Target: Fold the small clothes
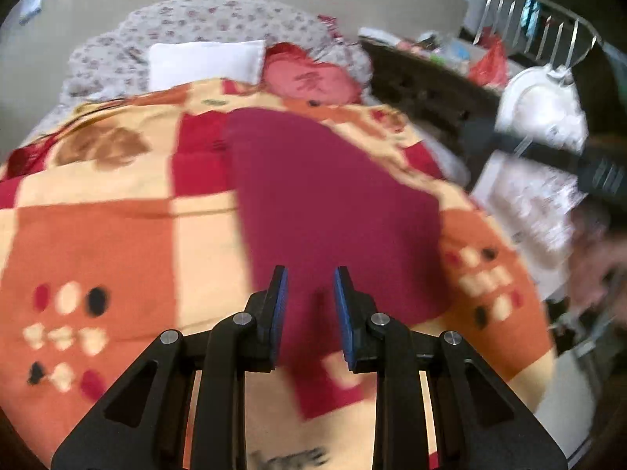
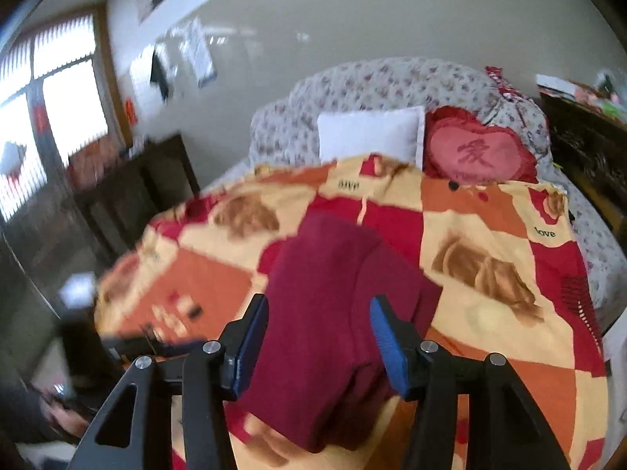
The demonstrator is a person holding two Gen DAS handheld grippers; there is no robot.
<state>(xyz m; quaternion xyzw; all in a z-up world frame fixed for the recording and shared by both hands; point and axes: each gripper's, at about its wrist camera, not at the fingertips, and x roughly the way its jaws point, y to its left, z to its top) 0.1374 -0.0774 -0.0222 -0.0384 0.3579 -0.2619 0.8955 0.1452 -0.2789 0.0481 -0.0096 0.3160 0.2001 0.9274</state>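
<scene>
A dark maroon garment (image 1: 329,211) lies flat on the orange, red and cream patterned blanket (image 1: 109,243). My left gripper (image 1: 310,276) is open and empty, its blue pads hovering over the garment's near end. In the right wrist view the same maroon garment (image 2: 333,313) lies folded lengthwise with a visible fold line. My right gripper (image 2: 319,305) is open wide, fingers on either side of the garment's near part, holding nothing. Both views are motion-blurred.
A white pillow (image 2: 368,133) and a red heart cushion (image 2: 476,152) lie at the bed's head against a floral headboard (image 2: 392,82). A dark cabinet (image 2: 129,196) stands left of the bed. A cluttered dark table (image 1: 427,82) and metal rack (image 1: 544,35) stand right.
</scene>
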